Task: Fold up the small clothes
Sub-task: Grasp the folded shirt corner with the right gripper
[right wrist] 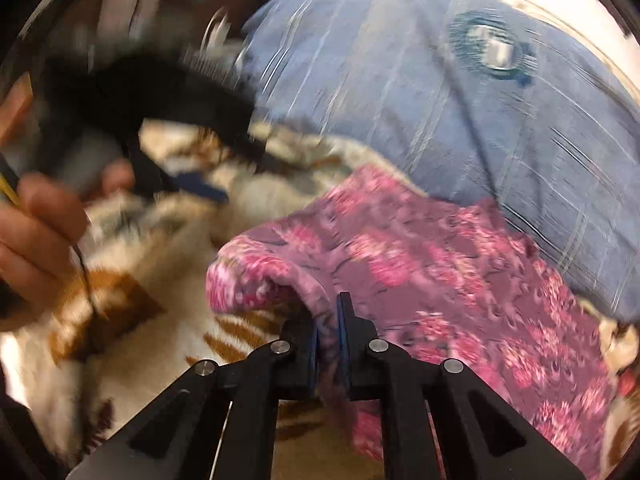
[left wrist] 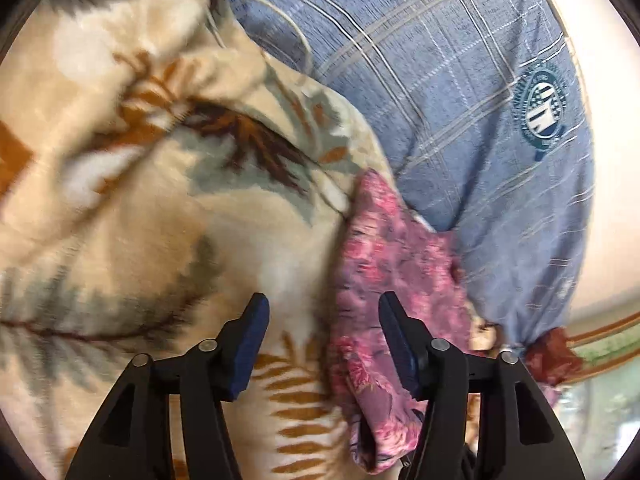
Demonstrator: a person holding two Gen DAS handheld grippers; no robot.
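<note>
A small pink floral garment [right wrist: 420,264] lies crumpled on a cream leaf-patterned blanket [right wrist: 152,360]. My right gripper [right wrist: 332,332] is shut on the garment's near folded edge, with cloth pinched between the blue pads. In the left wrist view the same pink garment [left wrist: 384,264] runs down the right of centre. My left gripper [left wrist: 322,308] stands open over the blanket [left wrist: 160,220], its right finger [left wrist: 394,332] against the pink cloth, its left finger over bare blanket. In the right wrist view the left gripper [right wrist: 188,184] shows blurred at upper left with a hand [right wrist: 36,232] on it.
A blue plaid garment with a round green badge [left wrist: 472,88] lies beyond the pink one, also seen as the blue plaid garment [right wrist: 420,100]. A thin white cable [left wrist: 276,20] crosses the blanket's far side. A striped edge and dark red cloth [left wrist: 556,356] sit at the right.
</note>
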